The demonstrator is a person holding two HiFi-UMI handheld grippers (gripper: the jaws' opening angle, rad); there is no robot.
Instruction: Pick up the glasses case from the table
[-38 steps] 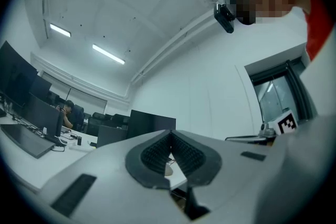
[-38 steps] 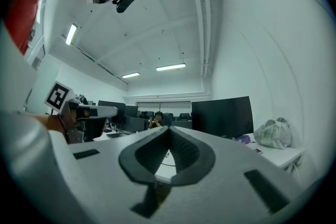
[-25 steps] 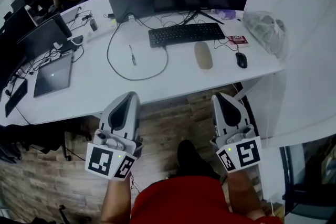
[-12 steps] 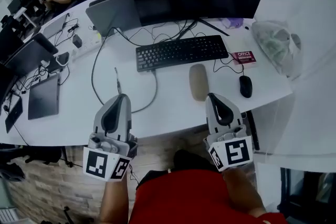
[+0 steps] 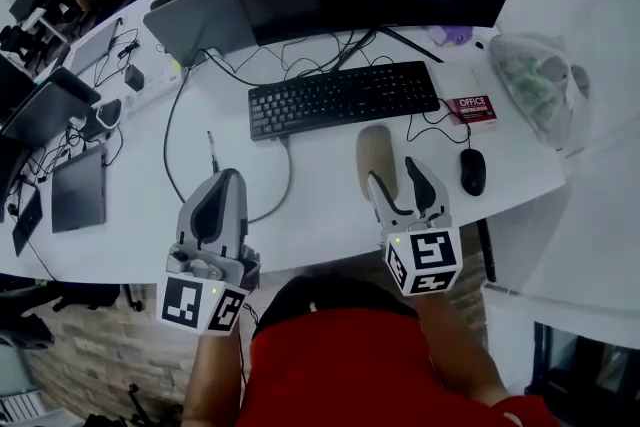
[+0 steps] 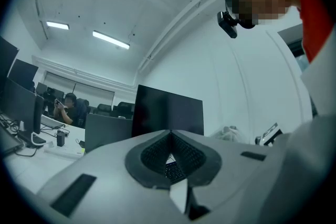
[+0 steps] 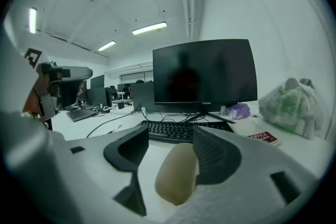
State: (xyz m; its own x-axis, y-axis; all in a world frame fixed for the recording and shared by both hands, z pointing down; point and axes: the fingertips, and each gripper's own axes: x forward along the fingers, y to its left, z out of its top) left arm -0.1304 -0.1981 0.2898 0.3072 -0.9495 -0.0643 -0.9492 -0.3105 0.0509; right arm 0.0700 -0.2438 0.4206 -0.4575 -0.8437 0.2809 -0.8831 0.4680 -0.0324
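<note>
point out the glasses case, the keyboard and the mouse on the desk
beige oval glasses case (image 5: 374, 151), head view, middle of its top
black computer keyboard (image 5: 343, 98), head view, centre of the key rows
small black wired mouse (image 5: 472, 172), head view, middle of its back

The glasses case (image 5: 375, 153) is a tan, oblong shell with rounded ends, apparently shut; it lies flat on the white table (image 5: 320, 215), near its front edge, just short of the keyboard (image 5: 343, 98).
</note>
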